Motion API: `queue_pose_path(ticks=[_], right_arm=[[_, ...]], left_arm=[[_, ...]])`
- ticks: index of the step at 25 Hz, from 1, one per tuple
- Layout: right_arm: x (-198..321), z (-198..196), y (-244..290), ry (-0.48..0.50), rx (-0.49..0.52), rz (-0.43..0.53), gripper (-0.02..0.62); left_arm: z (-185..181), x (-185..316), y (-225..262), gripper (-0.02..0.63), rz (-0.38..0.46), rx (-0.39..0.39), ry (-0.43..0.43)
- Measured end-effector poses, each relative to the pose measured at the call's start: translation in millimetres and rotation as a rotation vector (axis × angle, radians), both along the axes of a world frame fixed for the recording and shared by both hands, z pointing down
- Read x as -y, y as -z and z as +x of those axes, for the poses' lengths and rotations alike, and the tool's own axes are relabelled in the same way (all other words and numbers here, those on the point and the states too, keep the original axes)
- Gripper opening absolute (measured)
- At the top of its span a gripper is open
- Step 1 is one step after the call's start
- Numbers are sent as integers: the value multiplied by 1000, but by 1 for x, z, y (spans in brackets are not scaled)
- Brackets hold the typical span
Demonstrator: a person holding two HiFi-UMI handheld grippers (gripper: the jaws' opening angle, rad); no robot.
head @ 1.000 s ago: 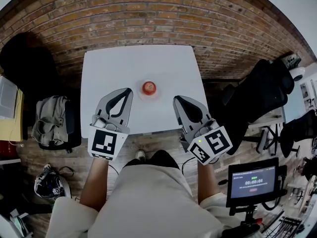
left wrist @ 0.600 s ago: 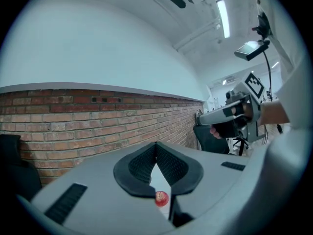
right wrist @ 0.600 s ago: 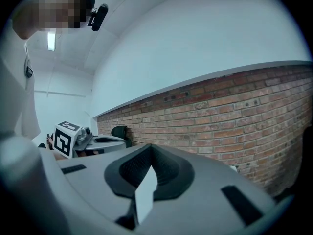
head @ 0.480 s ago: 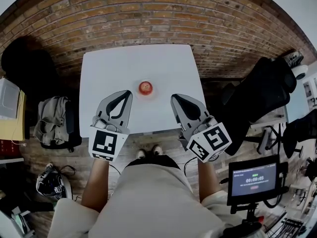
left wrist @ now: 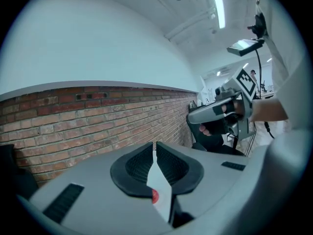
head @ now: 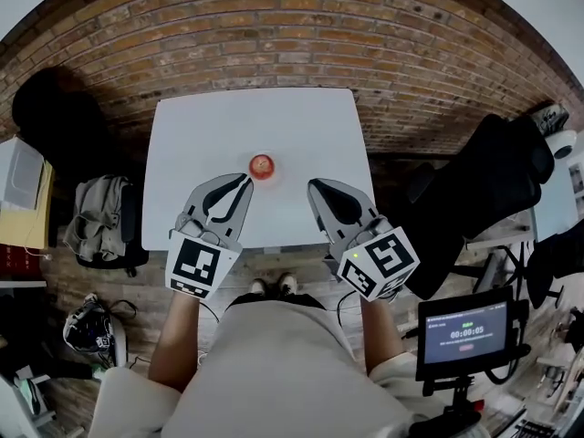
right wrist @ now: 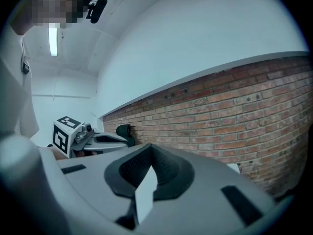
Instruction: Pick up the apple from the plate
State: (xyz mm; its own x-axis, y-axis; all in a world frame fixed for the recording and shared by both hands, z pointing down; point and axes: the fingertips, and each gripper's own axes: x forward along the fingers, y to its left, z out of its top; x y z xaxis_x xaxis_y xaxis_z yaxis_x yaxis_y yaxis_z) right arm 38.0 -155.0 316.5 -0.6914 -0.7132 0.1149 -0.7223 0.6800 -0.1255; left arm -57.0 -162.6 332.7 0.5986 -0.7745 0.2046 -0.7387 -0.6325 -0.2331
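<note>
You're standing at the near edge of a white, squarish table (head: 228, 126). Its far edge is sitting close to the brick wall (head: 274, 26). One small pale plate (head: 274, 174) is lying on the top, toward your side and about midway across. The plate is carrying a red apple (head: 261, 165), and its rim is barely showing round the fruit.

Bare white tabletop (head: 210, 135) lies open around the apple (head: 262, 165), leaving room to pass on its left, right and far side. The left gripper (head: 245, 182), jaws together, crowds the fruit's near left. The right gripper (head: 314, 187), also closed, stands near on the right. A brick wall (head: 274, 26) bounds the table's far edge.
</note>
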Motion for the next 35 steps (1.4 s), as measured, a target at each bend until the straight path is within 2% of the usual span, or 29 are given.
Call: queue_pose_path(ticks=[4,8,14,18,35], right_arm=[[9,17,-16,-7,29,-29,0],[10,20,-29,0,48,-61,0],[20,23,-38,25,3,-61,0],[27,22,-46,13,-6,-69,0],[80,4,-81,-67,-39,-151,0]], left_arm=[[13,3,-9,26,-5,22,20],[18,0,-29,45,-51,50,34],[26,10,-46,71,-89,94,21],[22,23,-57,85,-111,91,20],[15,82,-126,140,-271,178,-89]])
